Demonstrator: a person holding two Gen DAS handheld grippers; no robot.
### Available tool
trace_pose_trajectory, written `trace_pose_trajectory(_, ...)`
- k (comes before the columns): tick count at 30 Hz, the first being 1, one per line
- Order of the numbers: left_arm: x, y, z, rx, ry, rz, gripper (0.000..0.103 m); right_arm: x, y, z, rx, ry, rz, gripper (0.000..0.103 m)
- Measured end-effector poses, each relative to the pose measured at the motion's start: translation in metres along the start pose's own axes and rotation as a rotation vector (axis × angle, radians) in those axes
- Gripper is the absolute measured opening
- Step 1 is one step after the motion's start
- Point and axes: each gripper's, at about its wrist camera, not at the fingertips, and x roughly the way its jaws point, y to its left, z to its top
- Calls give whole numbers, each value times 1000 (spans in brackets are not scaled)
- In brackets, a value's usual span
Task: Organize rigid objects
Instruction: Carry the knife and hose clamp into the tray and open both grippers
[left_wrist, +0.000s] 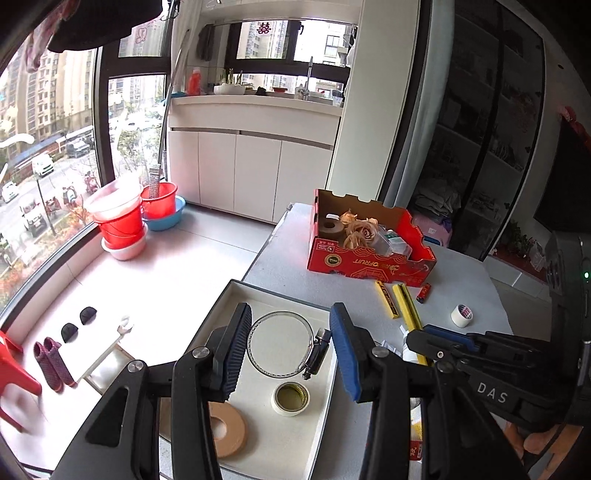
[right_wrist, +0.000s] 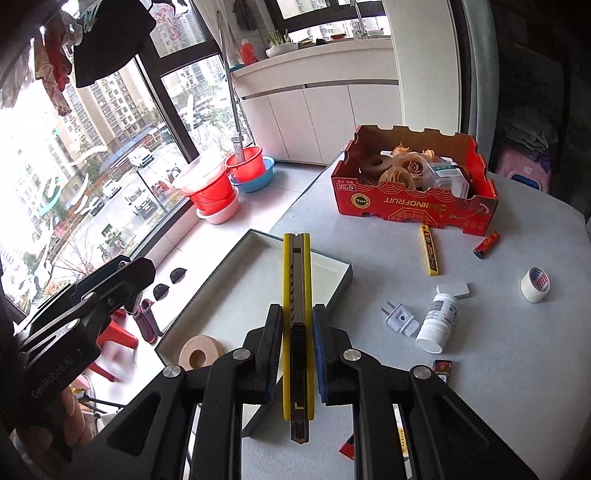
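My left gripper (left_wrist: 291, 309) is shut on a metal hose clamp (left_wrist: 258, 325), held above the white tray (left_wrist: 236, 291). The ring spans the gap between the pads and its screw housing lies against the blue pad. Below it in the tray lie a white tape roll (left_wrist: 290, 398) and a beige tape roll (left_wrist: 225, 430). My right gripper (right_wrist: 297, 308) is shut on a yellow utility knife (right_wrist: 295, 266), which points forward over the tray's right rim (right_wrist: 347, 273). The left wrist view shows that gripper (left_wrist: 421, 334) at the right with the knife (left_wrist: 404, 304).
A red cardboard box (right_wrist: 406, 206) with tape, fabric roses and plastic cases stands at the back of the grey table (right_wrist: 480, 369). Loose on the table are a yellow blade case (right_wrist: 429, 254), a lighter (right_wrist: 487, 244), a white tape roll (right_wrist: 535, 285), a plug (right_wrist: 400, 317) and a white bottle (right_wrist: 437, 321).
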Motion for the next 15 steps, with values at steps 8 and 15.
trace_pose_trajectory(8, 30, 36, 9, -10, -7, 113, 48, 32, 22, 31, -52, 23, 1, 17)
trace_pose_trajectory(15, 82, 59, -15, -54, 93, 177, 47, 74, 25, 35, -44, 82, 12, 17)
